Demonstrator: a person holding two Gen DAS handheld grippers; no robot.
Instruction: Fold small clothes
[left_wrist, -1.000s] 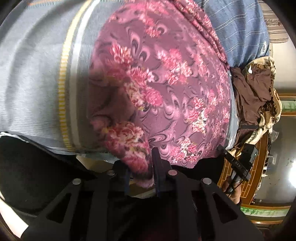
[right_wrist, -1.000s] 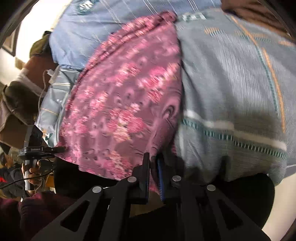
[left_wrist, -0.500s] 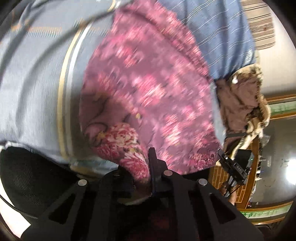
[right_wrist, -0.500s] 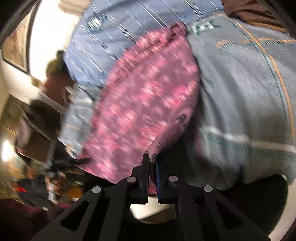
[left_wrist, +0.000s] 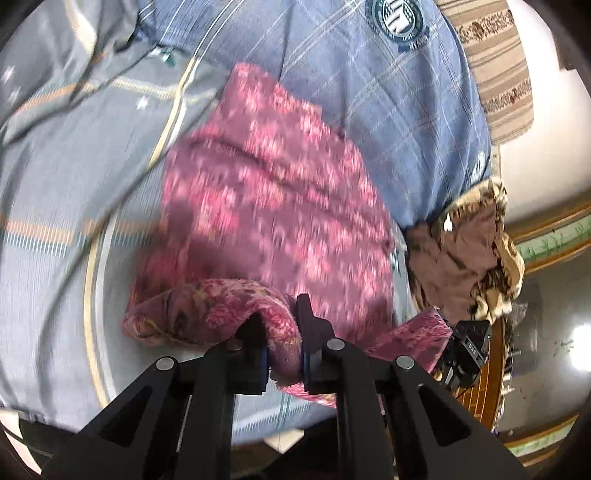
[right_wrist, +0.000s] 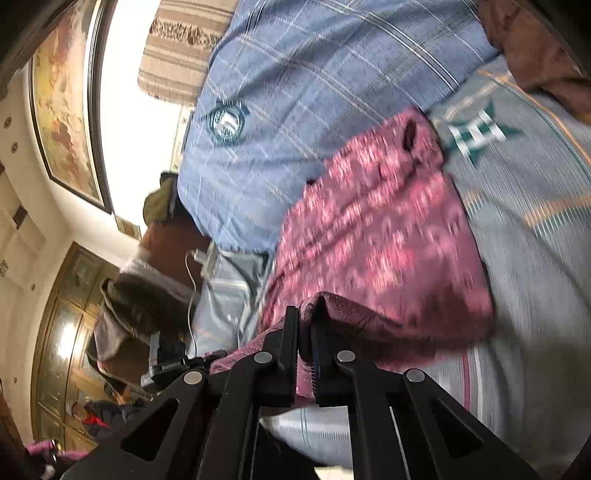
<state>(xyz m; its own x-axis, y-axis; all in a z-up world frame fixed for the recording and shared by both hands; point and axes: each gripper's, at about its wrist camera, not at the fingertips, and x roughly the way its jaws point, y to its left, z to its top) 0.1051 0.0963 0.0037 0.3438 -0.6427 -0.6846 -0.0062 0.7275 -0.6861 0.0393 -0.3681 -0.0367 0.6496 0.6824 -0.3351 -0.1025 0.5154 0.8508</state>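
Observation:
A small pink floral garment (left_wrist: 273, 199) lies on a grey striped bedsheet (left_wrist: 48, 177); it also shows in the right wrist view (right_wrist: 380, 229). My left gripper (left_wrist: 282, 354) is shut on the garment's near edge, which curls up over the flat part. My right gripper (right_wrist: 304, 350) is shut on the other near corner of the same garment, lifted above the sheet. The other gripper (left_wrist: 467, 350) shows at the right in the left wrist view. The flat part is motion-blurred.
A blue checked pillow (left_wrist: 369, 88) lies beyond the garment, also in the right wrist view (right_wrist: 295, 92). A brown cloth pile (left_wrist: 465, 258) sits at the bed's right side. A white cable and charger (right_wrist: 199, 258) lie left of the garment. Wooden furniture (right_wrist: 66, 325) stands behind.
Both grippers have lifted the garment's near edge and carried it forward over the flat part, toward the pillow. The garment's visible flat area has shrunk.

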